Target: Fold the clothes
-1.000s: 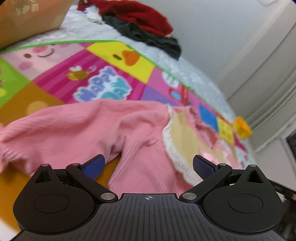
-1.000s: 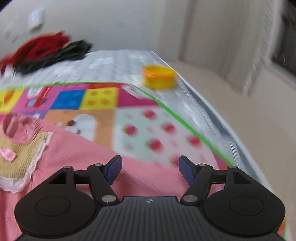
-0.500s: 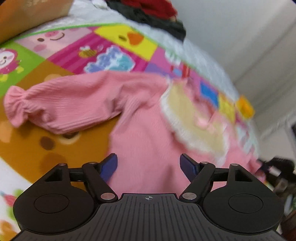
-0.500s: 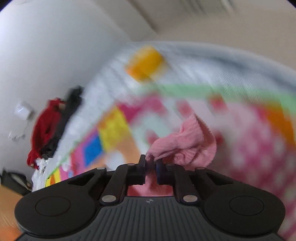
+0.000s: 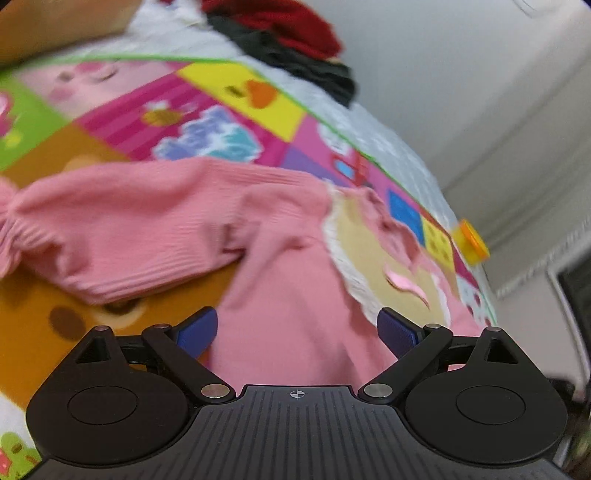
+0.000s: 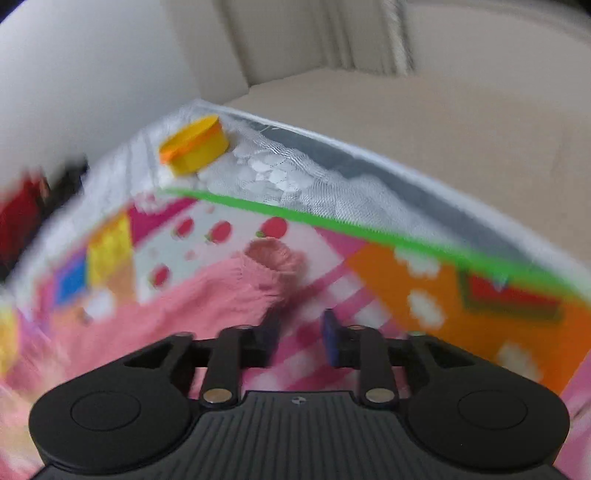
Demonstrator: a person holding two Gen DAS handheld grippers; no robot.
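A pink ribbed child's top (image 5: 280,295) with a beige lace-edged bib collar (image 5: 373,243) lies spread on a colourful play mat (image 5: 207,110). Its left sleeve (image 5: 122,229) stretches out to the left. My left gripper (image 5: 297,328) is open and empty just above the top's body. In the right wrist view the other sleeve (image 6: 221,291) lies on the mat with its cuff (image 6: 275,254) just ahead. My right gripper (image 6: 299,332) is open and empty, just beside that cuff.
A yellow round tub (image 6: 194,146) stands on the white mattress near its corner, also in the left wrist view (image 5: 471,245). A heap of red and black clothes (image 5: 291,37) lies at the far end. A cardboard box (image 5: 55,29) is at the upper left. The mattress edge (image 6: 424,177) drops off to the right.
My right gripper held the pink sleeve cuff half a second ago; it has let go and opened, and the sleeve lies on the mat. My left gripper stayed open and shifted slightly over the top.
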